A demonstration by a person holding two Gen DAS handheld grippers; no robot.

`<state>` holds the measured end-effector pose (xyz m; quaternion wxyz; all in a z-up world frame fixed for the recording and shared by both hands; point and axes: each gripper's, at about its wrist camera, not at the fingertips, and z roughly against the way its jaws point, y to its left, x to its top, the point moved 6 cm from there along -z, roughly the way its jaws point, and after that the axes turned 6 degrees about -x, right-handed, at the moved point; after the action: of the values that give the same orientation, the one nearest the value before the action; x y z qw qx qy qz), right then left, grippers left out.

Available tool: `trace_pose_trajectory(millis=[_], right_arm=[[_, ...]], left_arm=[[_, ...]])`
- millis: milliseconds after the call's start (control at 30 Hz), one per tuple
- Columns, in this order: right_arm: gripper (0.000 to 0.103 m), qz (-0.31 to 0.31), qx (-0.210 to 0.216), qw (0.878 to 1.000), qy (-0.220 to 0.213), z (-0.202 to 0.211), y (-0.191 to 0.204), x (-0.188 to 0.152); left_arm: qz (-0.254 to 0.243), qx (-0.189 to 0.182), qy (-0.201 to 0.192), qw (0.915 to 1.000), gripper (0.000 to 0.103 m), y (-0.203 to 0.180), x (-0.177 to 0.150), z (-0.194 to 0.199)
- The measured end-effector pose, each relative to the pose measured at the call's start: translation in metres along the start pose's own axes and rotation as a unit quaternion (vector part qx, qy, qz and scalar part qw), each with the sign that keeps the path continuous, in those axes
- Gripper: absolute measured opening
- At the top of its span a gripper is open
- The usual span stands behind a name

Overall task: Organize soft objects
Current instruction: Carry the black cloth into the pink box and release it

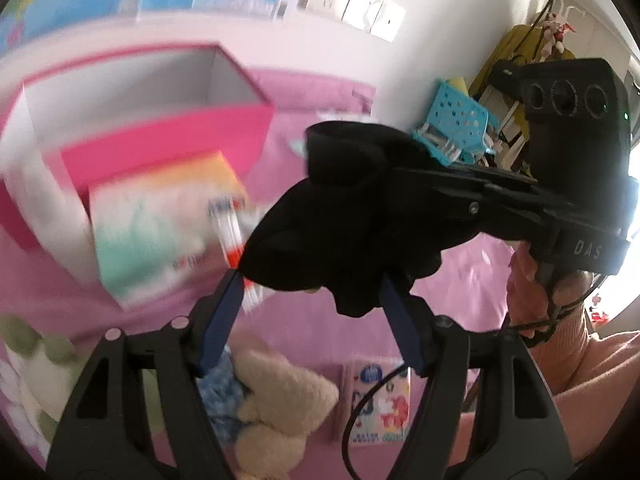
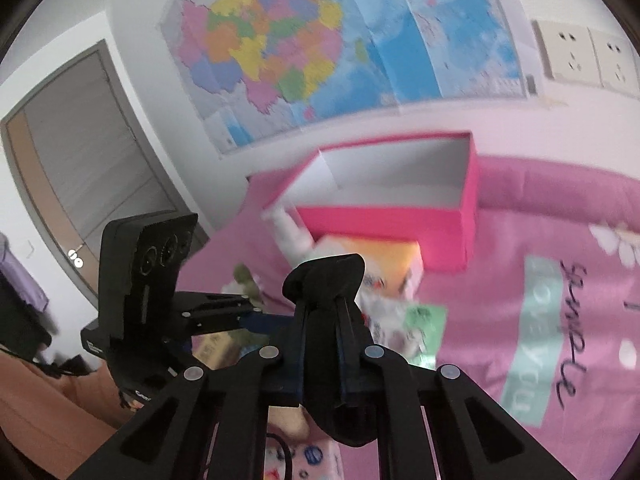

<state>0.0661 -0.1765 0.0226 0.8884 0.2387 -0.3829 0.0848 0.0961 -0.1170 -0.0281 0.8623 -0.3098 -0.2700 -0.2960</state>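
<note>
At the left, our left tool (image 1: 312,280) stands released, the black cloth (image 1: 344,216) hanging between its fingers untouched. Our right tool (image 2: 322,280) is clenched on that cloth, held above the pink bed (image 2: 560,208), likely bound for the open pink box (image 2: 384,220) beneath the wall map (image 2: 280,52).

The letters "DAS" are printed in grey on the black body of the right gripper (image 1: 404,176), at the right edge of the left wrist view. Dark handwritten-style lettering is seen on the pink bedspread (image 2: 560,240) at the right of the right wrist view, beside a pale green band; neither can be read with certainty. Print on the tissue pack (image 1: 160,232) is blurred.
</note>
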Motion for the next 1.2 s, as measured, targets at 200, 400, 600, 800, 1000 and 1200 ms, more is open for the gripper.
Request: trace_pose_trajectory(millis=[200, 400, 600, 800, 1000, 1200], right_arm=[[0.010, 0.020, 0.006, 0.999, -0.028, -0.005, 0.005, 0.040], [0.010, 0.011, 0.015, 0.998, -0.052, -0.022, -0.003, 0.089], [0.010, -0.020, 0.014, 0.998, -0.058, -0.044, -0.025, 0.120], [0.010, -0.054, 0.011, 0.997, -0.046, -0.079, -0.047, 0.136], [0.011, -0.075, -0.006, 0.997, -0.031, -0.111, -0.066, 0.143], [0.038, -0.082, -0.093, 0.992, 0.000, -0.130, -0.089, 0.130]], left_arm=[[-0.001, 0.030, -0.030, 0.9991, 0.047, 0.006, 0.043, 0.009], [-0.001, 0.069, -0.055, 0.9960, 0.034, 0.020, 0.089, 0.014], [0.013, 0.118, -0.053, 0.9915, 0.028, 0.048, 0.124, 0.007], [0.038, 0.146, -0.036, 0.9880, 0.029, 0.076, 0.138, -0.009], [0.064, 0.164, -0.015, 0.9843, 0.029, 0.098, 0.142, -0.025], [0.059, 0.187, -0.014, 0.9804, 0.042, 0.104, 0.137, -0.026]])
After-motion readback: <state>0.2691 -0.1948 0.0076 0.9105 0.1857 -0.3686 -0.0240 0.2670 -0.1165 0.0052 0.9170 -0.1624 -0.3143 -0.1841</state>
